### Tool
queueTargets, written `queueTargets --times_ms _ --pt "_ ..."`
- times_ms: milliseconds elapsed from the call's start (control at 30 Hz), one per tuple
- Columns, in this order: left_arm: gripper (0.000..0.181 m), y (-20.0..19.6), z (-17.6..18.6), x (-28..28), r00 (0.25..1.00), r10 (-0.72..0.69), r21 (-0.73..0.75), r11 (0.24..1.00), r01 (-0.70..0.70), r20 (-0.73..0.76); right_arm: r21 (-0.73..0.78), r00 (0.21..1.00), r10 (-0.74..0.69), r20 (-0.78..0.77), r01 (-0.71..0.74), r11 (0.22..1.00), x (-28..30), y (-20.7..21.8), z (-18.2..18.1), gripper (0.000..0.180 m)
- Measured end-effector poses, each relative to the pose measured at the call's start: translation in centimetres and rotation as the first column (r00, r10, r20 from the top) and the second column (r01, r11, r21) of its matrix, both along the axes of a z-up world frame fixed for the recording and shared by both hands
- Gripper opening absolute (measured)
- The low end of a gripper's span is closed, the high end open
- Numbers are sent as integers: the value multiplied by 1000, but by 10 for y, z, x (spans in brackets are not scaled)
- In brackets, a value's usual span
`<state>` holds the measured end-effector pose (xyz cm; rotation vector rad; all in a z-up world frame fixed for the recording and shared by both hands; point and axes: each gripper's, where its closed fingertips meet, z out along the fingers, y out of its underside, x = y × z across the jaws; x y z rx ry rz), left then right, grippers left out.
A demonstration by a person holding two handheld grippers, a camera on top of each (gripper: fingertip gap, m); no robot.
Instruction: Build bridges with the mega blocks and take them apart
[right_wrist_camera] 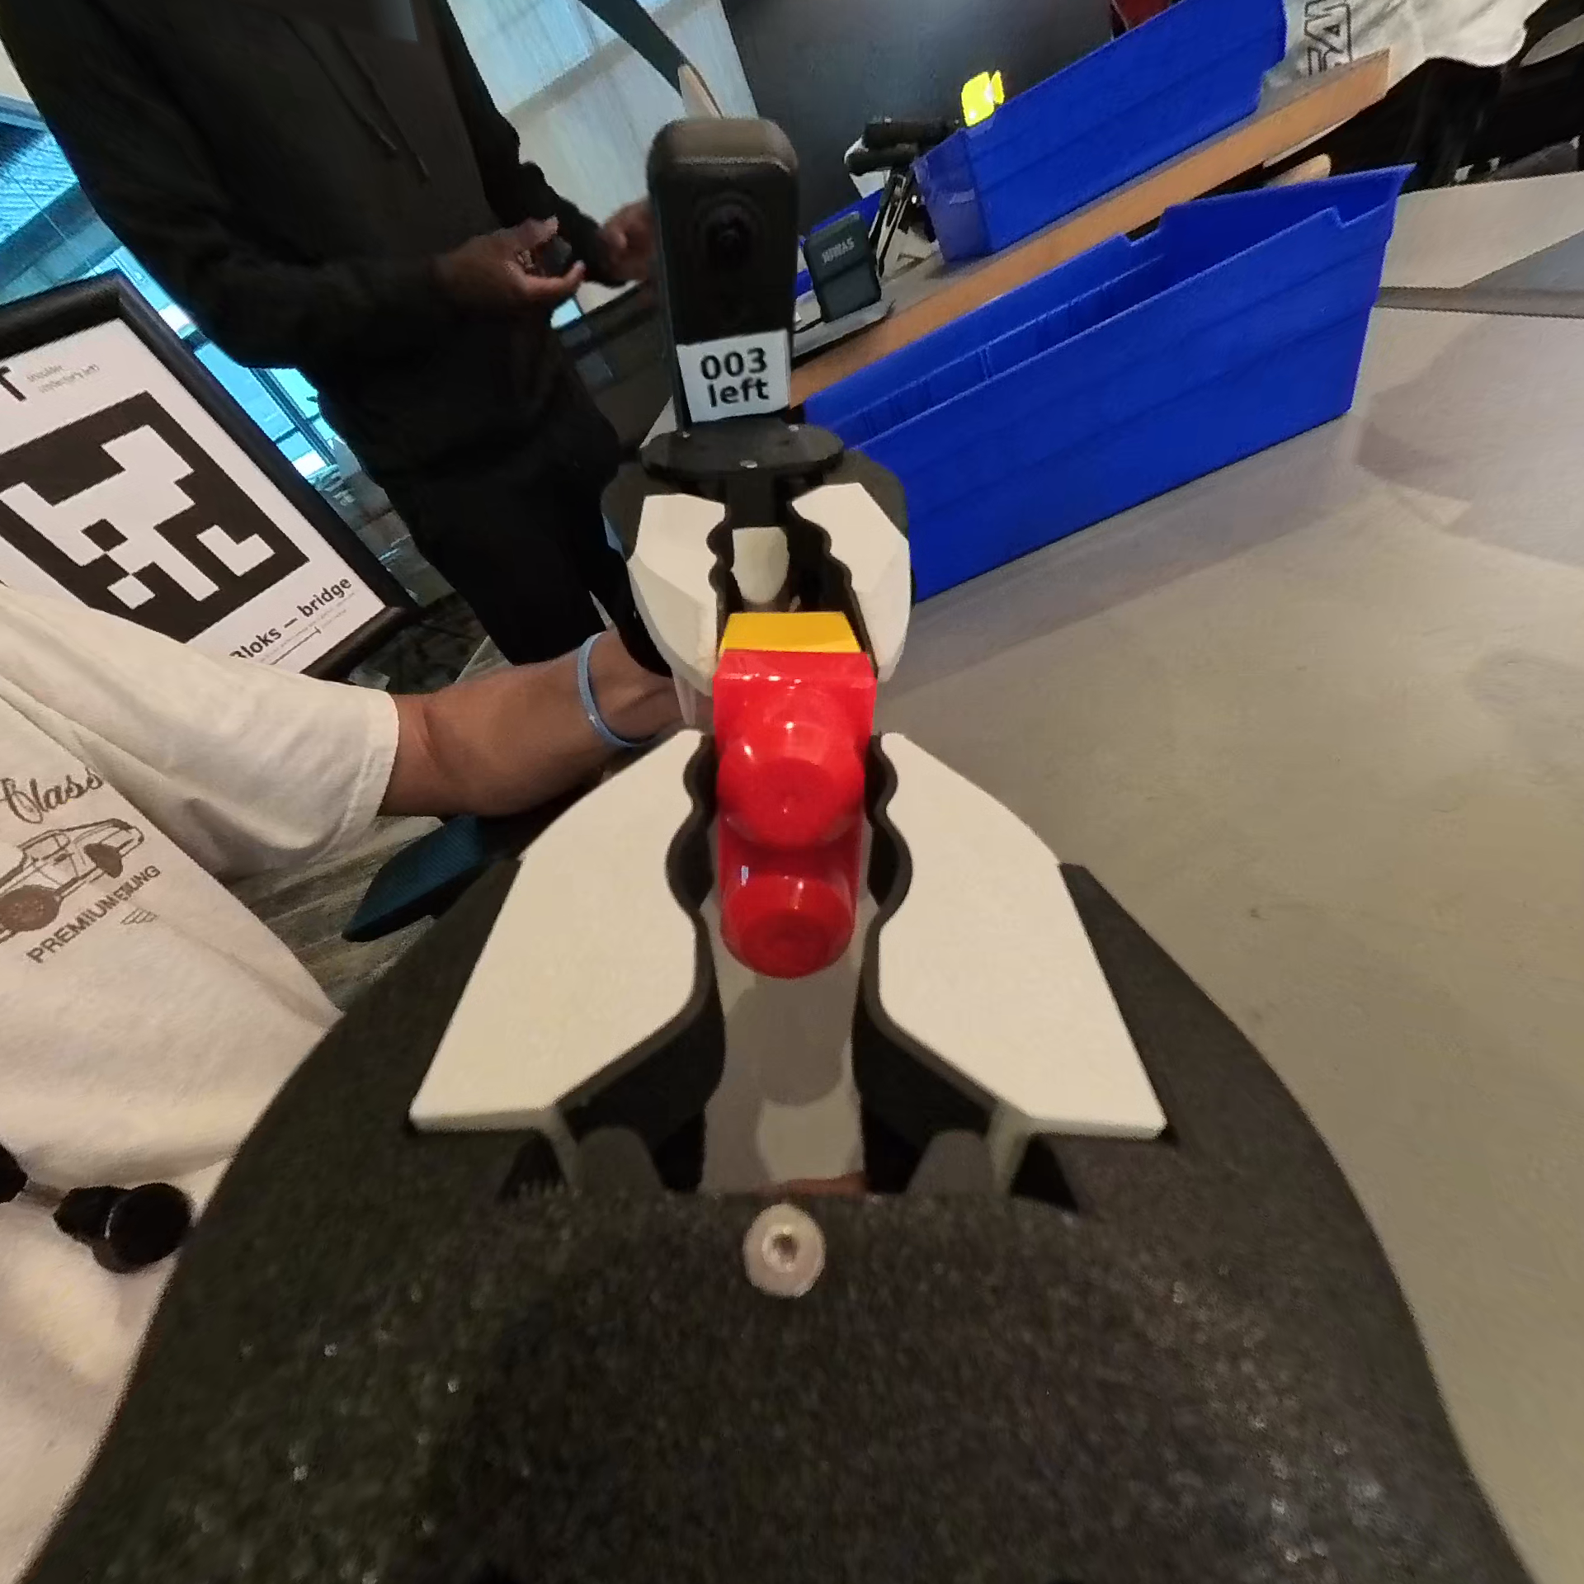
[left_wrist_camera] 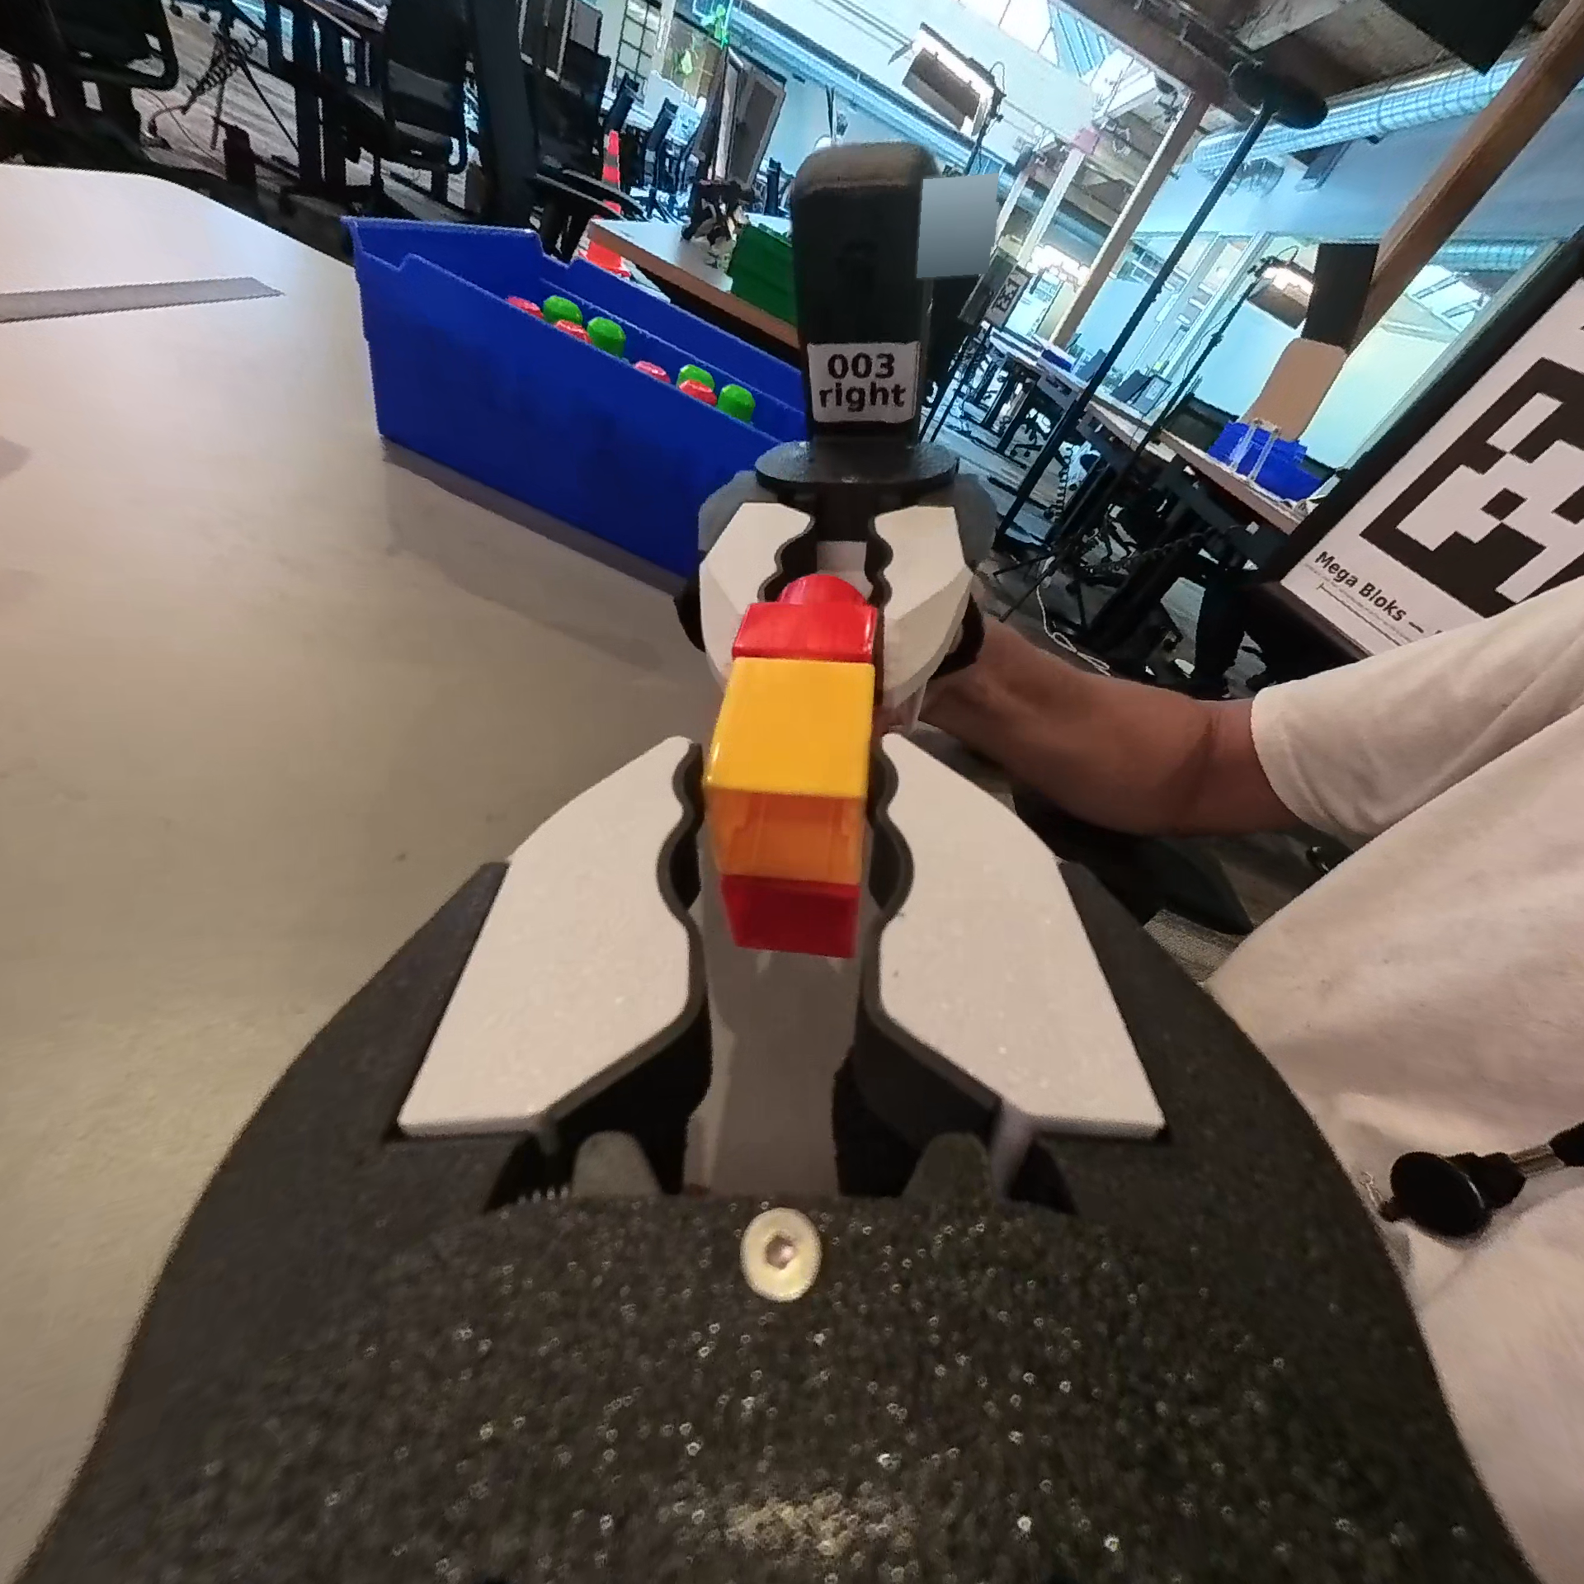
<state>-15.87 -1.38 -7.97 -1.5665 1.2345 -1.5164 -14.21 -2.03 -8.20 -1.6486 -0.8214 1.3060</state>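
Held in the air above the table (left_wrist_camera: 214, 686), near the blue bin (left_wrist_camera: 549, 429), the left gripper (left_wrist_camera: 784, 823) clamps the yellow block (left_wrist_camera: 789, 737) while the right gripper (right_wrist_camera: 784, 823) clamps the red block (right_wrist_camera: 789, 823) joined to it (probably to pull them apart).

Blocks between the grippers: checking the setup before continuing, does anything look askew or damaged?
Nothing stands out. The yellow block and red block sit squarely joined, held in the air between left gripper and right gripper.
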Motion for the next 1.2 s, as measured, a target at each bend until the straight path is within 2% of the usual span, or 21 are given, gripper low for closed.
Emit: queueTargets --times_ms 500,700,733,800,900,1033,1067,1100,1200 --pt "36 -2 4 1 999 2 -24 1000 -1 43 -23 1000 23 -12 -23 999 -3 -4 -1 33" --pt "36 2 14 3 994 29 -84 996 -20 107 -36 994 -6 -113 1 999 -1 2 14 33" --pt "40 0 14 2 994 5 -109 994 7 105 -36 993 -6 -116 2 999 -1 3 14 33" --pt "63 1 6 2 998 0 -125 992 7 62 -28 993 -38 -109 36 999 0 6 14 33" --pt "65 -3 0 4 1000 -17 -96 995 20 26 -36 987 -57 -149 52 998 6 9 19 33" --pt "63 -8 -11 9 999 -35 -79 996 33 -30 -49 976 -59 -211 49 998 14 10 28 33" --pt "55 -10 -11 11 999 -41 -75 996 39 -28 -49 975 -60 -212 51 998 15 10 28 33" --pt "36 -11 -11 12 999 -43 -63 997 41 -27 -49 975 -65 -212 56 997 15 10 28 33" --pt "35 -11 -10 12 999 -46 -63 997 45 -23 -49 976 -63 -210 54 997 16 10 28 33"
